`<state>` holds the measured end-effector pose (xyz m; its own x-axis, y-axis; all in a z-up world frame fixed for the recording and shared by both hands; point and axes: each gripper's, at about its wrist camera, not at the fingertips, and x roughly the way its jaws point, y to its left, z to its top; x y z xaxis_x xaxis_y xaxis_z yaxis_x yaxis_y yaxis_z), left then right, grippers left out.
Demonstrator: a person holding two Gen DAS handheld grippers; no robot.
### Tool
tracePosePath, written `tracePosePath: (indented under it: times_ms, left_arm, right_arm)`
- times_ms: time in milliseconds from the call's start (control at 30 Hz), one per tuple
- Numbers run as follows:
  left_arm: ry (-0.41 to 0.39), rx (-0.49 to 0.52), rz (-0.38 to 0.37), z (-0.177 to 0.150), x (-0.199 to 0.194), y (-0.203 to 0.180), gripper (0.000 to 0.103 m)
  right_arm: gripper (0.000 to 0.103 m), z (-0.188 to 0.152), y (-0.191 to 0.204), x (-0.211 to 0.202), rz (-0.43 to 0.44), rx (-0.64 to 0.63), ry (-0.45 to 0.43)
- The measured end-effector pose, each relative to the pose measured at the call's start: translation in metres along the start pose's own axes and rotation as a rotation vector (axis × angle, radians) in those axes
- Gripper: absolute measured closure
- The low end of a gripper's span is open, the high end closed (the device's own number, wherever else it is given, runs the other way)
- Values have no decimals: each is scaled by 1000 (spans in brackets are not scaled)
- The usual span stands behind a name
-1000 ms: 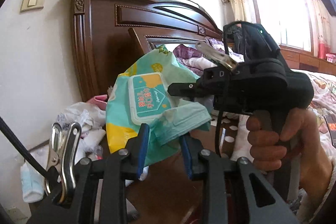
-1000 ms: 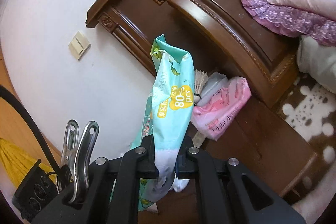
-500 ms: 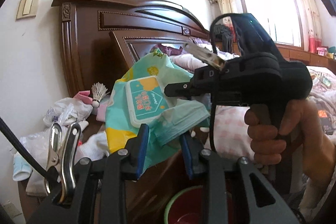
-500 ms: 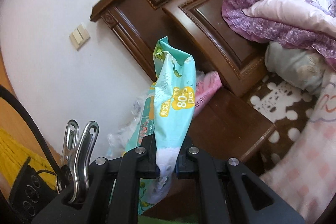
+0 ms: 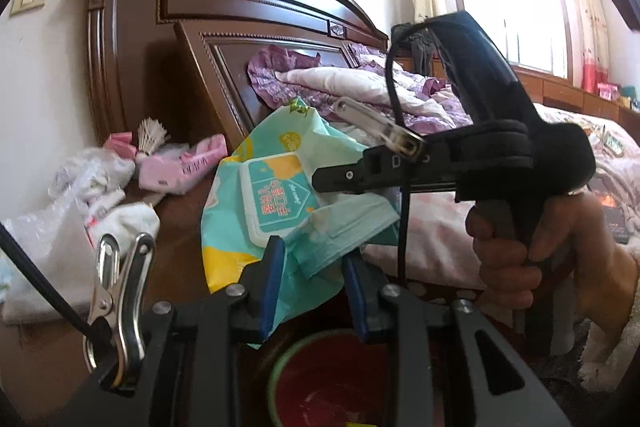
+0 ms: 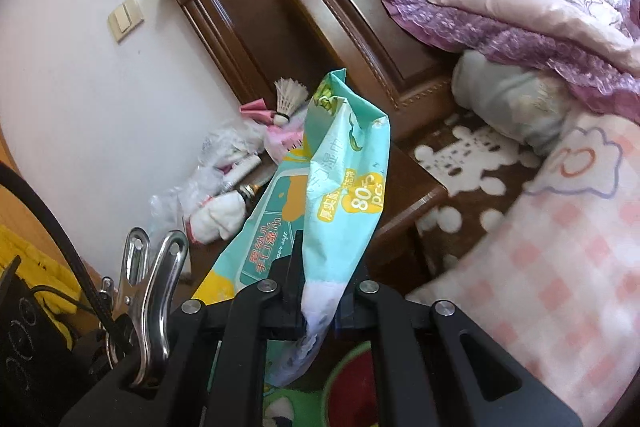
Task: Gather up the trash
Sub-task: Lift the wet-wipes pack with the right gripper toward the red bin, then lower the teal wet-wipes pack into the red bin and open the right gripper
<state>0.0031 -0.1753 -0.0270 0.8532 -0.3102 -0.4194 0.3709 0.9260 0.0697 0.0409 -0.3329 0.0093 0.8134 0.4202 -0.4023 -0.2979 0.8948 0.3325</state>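
Carrying a wet-wipes pack (image 5: pixel 276 203) clamped by both the left gripper (image 5: pixel 310 291) and right gripper (image 6: pixel 316 291), poised for release above the red bin (image 5: pixel 332 379).

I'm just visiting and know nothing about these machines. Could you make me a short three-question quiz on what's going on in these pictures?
1. True or false: both sets of tongs, left and right, grip the same teal wet-wipes pack.
2. What lies directly below the pack? A) a pillow B) a green-rimmed bin with a red inside C) a drawer
3. Name the white feathered thing on the wooden bedside table by the headboard.

Key
1. True; each set is closed on a part of the pack.
2. B
3. A shuttlecock, beside a pink packet.
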Motion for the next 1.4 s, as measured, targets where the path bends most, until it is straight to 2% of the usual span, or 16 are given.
tracePosePath:
  times_ms: [167,233,400,733,933,1067,1267,1367,1400]
  left_arm:
    - [60,17,38,-15,-1,-14,76]
    - [91,15,28,-20,0,-15,77]
    - [94,31,20,-24,-12,-24,78]
    - [147,0,-59,-37,-24,-45,80]
    - [214,7,-99,-57,-28,-66,81]
    - [316,-49,-111,-79,-18,-64,81]
    - [482,-170,-144,-123,20,-45,81]
    - [518,-131,-111,-139,38,-47,82]
    - [533,-124,-107,-142,43,-47,89]
  right_arm:
    - [94,-19,-5,7,9,-48,67]
    - [96,-26,-9,10,17,-37,94]
    - [96,-33,-8,2,40,-32,122]
    - [97,-53,-5,-25,16,-85,154]
    - [98,-81,-20,-41,24,-60,198]
    - [98,-110,-28,-29,-7,-37,302]
    - [97,-153,-45,22,-54,19,512]
    - [97,-169,-56,46,-91,43,592]
    - [97,-174,-59,55,-105,48,619]
